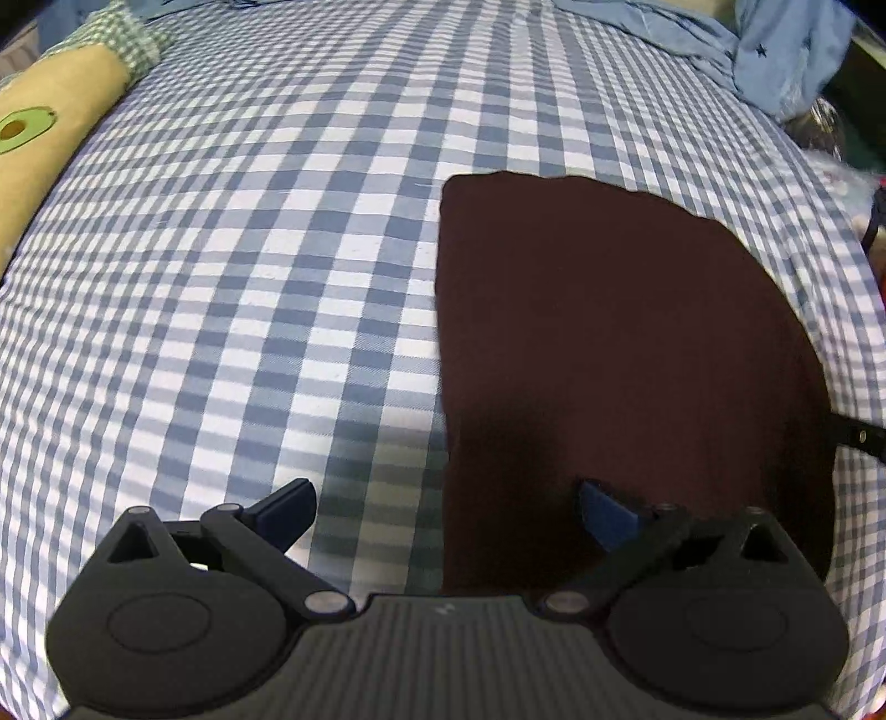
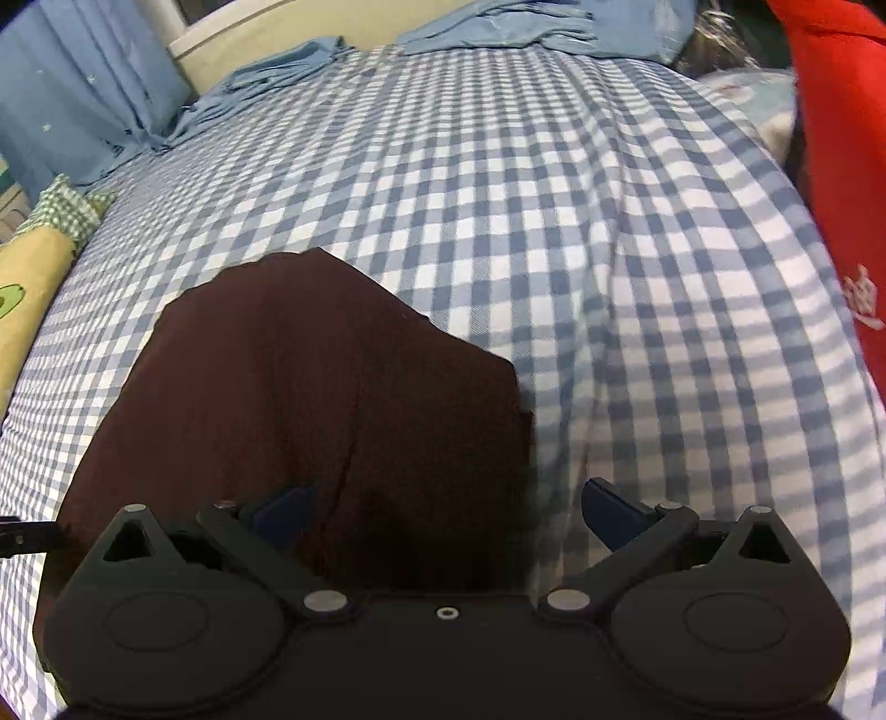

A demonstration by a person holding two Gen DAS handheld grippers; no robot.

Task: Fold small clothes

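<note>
A dark maroon garment (image 1: 626, 354) lies flat on the blue-and-white checked bedsheet (image 1: 249, 277). My left gripper (image 1: 443, 509) is open over the garment's near left edge, with one finger over the sheet and one over the cloth. In the right wrist view the same garment (image 2: 310, 399) lies flat, and my right gripper (image 2: 446, 507) is open over its near right edge, left finger over the cloth, right finger over the sheet (image 2: 637, 277). Neither gripper holds anything.
A tan pillow with an avocado print (image 1: 50, 138) lies at the left edge. Blue clothes (image 1: 775, 50) are bunched at the far end of the bed; they also show in the right wrist view (image 2: 266, 72). A red garment (image 2: 841, 138) hangs at the right.
</note>
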